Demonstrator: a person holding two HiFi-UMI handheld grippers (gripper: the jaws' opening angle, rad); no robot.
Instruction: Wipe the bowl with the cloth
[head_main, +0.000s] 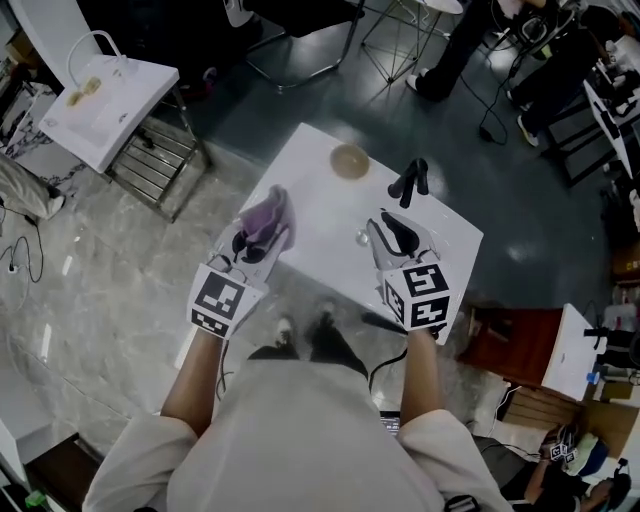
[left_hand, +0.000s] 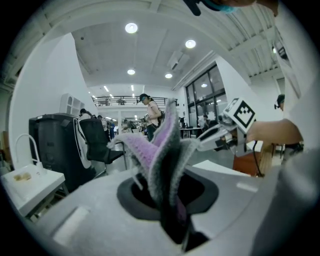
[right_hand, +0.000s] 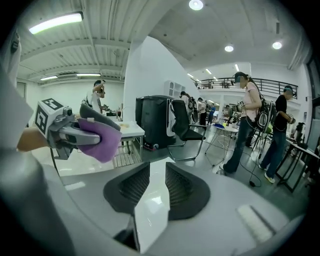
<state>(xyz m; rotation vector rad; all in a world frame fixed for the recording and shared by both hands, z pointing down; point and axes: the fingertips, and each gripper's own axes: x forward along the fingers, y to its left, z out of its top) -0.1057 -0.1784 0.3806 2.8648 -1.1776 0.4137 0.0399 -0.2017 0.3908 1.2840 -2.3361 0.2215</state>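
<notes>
Cloth (head_main: 266, 220) purple, grey-edged; table (head_main: 320, 190) white; bowl (head_main: 350, 160) tan; marker cubes (head_main: 425, 293) black-and-white squares; fingers (right_hand: 182, 187) black, ribbed.

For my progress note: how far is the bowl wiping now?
Done: the left gripper is shut on the purple cloth. In hand: both grippers are over the white table, the right gripper open and empty. Left: the bowl lies at the table's far side, apart from both; the wiping is not begun.

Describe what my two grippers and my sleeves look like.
Both the left gripper and the right gripper have pale grey bodies, black ribbed fingers and a white cube with black square markers. A thin dark cable trails behind each. The sleeves are light beige, ending near the elbow.
</notes>
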